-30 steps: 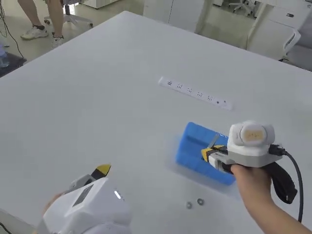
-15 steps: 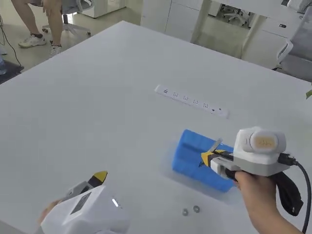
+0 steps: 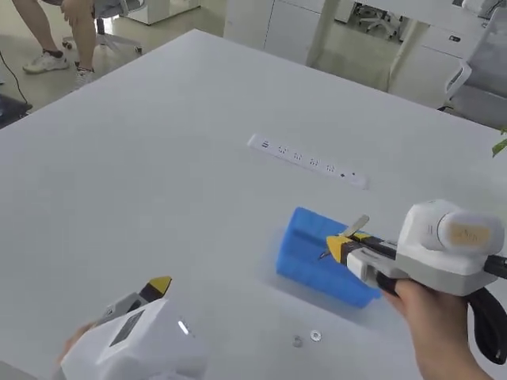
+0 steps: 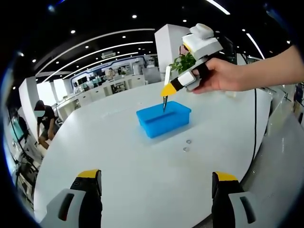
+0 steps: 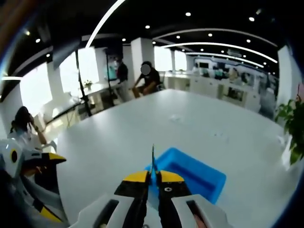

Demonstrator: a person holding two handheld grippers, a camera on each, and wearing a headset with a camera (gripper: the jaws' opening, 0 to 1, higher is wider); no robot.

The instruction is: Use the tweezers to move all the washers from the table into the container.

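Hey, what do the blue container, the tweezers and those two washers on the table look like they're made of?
The blue container is likely plastic: uniform matte blue, with rounded moulded edges. The tweezers are probably metal: a thin, silvery-grey strip. The washers are probably metal too: small grey rings with a faint glint, though too small to be sure.

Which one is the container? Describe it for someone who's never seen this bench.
On the big white table, look on the near side of the white power strip. The container is the open rectangular tray there, with two small washers lying on the table nearer still. It is the only bright blue thing on the table.
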